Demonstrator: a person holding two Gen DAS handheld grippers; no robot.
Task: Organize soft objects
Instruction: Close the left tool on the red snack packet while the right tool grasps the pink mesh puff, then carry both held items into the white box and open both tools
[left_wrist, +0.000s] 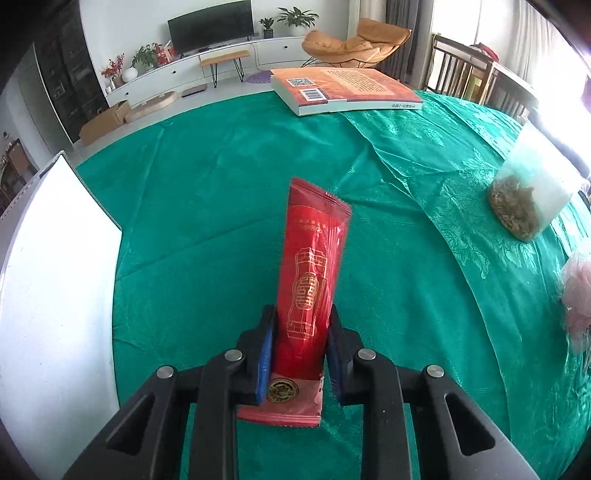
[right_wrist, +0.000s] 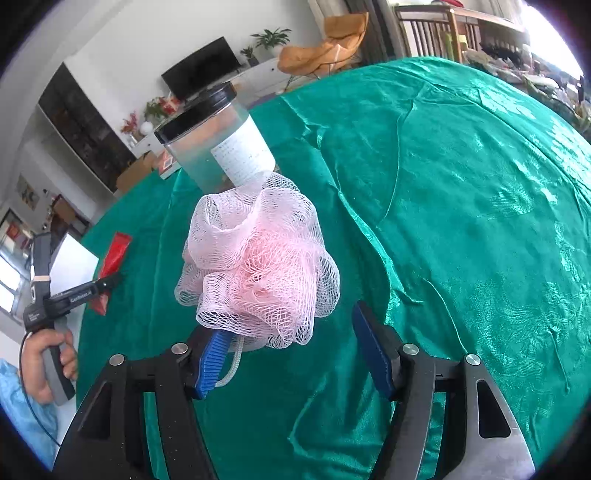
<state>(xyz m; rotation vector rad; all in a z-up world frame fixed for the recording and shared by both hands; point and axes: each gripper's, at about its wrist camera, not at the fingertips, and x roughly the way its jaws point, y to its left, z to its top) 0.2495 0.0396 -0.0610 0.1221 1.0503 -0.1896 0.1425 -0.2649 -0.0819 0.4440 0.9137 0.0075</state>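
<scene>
A bench under a green patterned cloth (left_wrist: 229, 162) fills both wrist views. At its far edge, in the left wrist view, lies a thick orange-covered book (left_wrist: 343, 90); a white box (left_wrist: 55, 266) stands at the left margin. A clear plastic jar (right_wrist: 221, 144) with a black lid stands on the cloth just behind a pink mesh bath sponge (right_wrist: 258, 266); in the left wrist view the same jar (left_wrist: 532, 192) shows dried matter at its base. The sponge rests on the cloth between the fingers of the right gripper (right_wrist: 295, 354), which stand apart: the left blue pad (right_wrist: 211, 363) meets the sponge's lower fringe and white cord, while the right pad is clear of it. The left gripper (left_wrist: 300, 354) has its fingers closed on a red foil sachet (left_wrist: 310, 266), clamped near its lower end and raised off the cloth, its upper end pointing away. In the right wrist view a hand (right_wrist: 44, 358) holds that gripper's handle.
</scene>
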